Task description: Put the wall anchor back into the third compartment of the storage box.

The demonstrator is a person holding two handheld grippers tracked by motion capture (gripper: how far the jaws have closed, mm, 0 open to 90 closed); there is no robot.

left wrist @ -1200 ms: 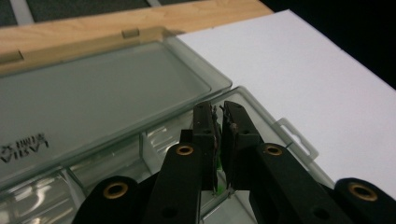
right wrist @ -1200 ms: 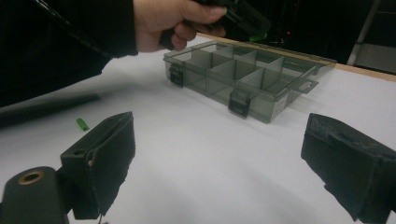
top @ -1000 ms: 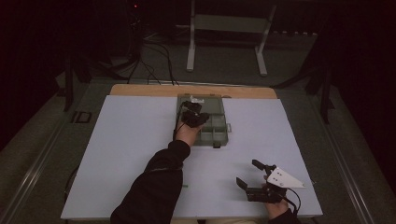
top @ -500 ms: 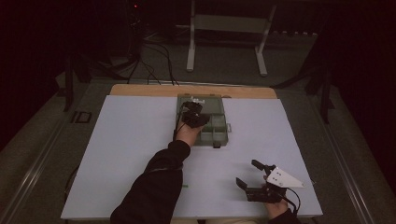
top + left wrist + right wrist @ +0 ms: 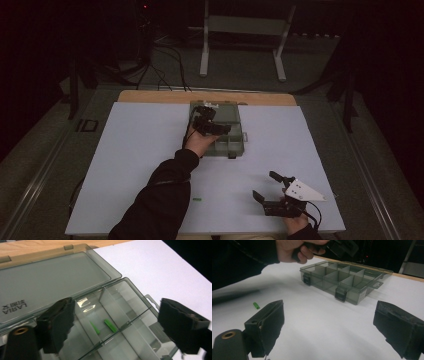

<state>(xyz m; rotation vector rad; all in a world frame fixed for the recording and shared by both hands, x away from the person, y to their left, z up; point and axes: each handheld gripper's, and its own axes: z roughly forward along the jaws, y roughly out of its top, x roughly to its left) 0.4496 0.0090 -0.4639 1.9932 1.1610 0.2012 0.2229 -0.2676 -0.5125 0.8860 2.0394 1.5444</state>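
A smoky clear compartment box (image 5: 231,142) lies open on the white sheet, its lid (image 5: 50,282) folded back flat. Two small green pieces (image 5: 110,325) rest in one of its compartments. My left gripper (image 5: 212,120) hovers over the box. Its jaws have just been opening and stand wide (image 5: 120,323), with nothing pressed between the pads. Another green piece (image 5: 198,199) lies loose on the sheet near the front; it also shows in the right gripper view (image 5: 256,305). My right gripper (image 5: 265,185) rests open at the front right (image 5: 329,325), empty and aimed toward the box (image 5: 342,280).
The white sheet (image 5: 130,165) covers most of the table, with a wooden strip (image 5: 150,96) along the far edge. A metal stand (image 5: 240,30) and cables sit on the dark floor beyond. The person's left sleeve (image 5: 160,200) crosses the sheet's middle.
The left gripper has shifted slightly over the box. The right gripper has stayed where it was.
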